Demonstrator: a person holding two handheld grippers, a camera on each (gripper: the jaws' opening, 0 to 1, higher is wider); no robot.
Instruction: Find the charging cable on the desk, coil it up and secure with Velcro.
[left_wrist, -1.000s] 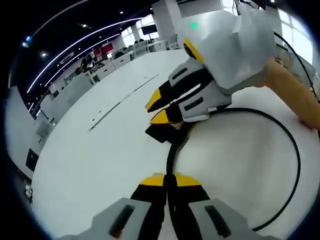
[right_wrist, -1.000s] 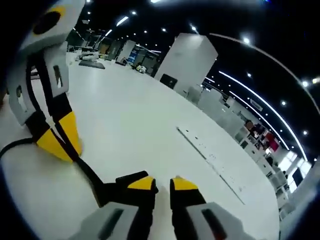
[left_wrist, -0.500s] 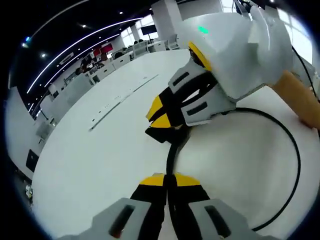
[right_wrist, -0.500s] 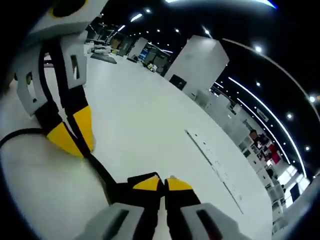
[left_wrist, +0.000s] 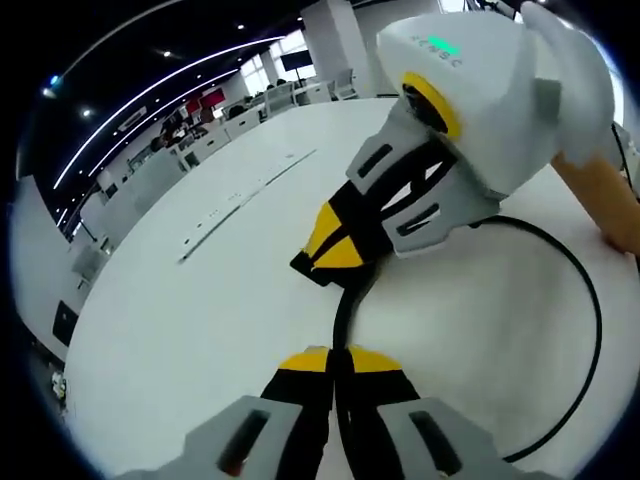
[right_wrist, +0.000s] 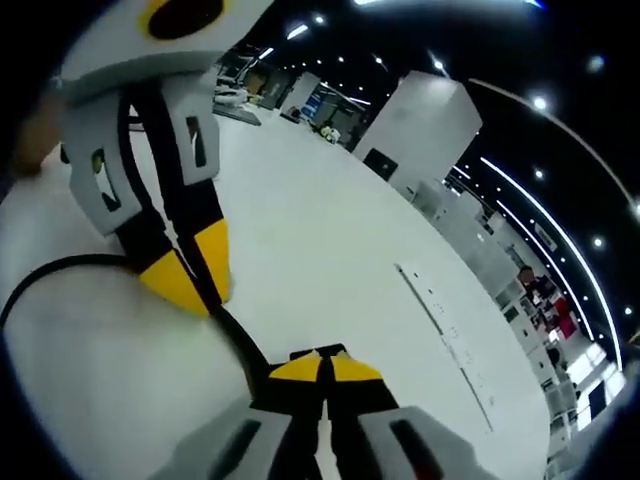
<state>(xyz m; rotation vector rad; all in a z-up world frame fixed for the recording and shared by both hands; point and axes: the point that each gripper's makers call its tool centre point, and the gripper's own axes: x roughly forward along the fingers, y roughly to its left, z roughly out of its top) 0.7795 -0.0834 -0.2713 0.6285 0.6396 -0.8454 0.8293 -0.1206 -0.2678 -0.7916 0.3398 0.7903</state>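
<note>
Task stage: cable found and gripped, one loop formed, fastening not yet begun. My left gripper (left_wrist: 335, 358) has its jaws pressed together on the black charging cable (left_wrist: 592, 330), which rises straight out from between the tips. Just ahead of those tips my right gripper (left_wrist: 338, 255) holds the same cable, so that a short straight run lies between the two grips. Beyond my right gripper, the cable sweeps out in one wide arc over the white desk (left_wrist: 190, 320) and curves back toward my left jaws' right side.

Seen from my right gripper (right_wrist: 323, 367), whose jaws are likewise closed on the cable (right_wrist: 55, 270), my left gripper (right_wrist: 190, 285) stands just ahead and to the left.

Judgement: the coil is a single loose turn; whether more cable remains to gather I cannot tell. The Velcro strap cannot be made out, so tightening the loop and securing it are left.
</note>
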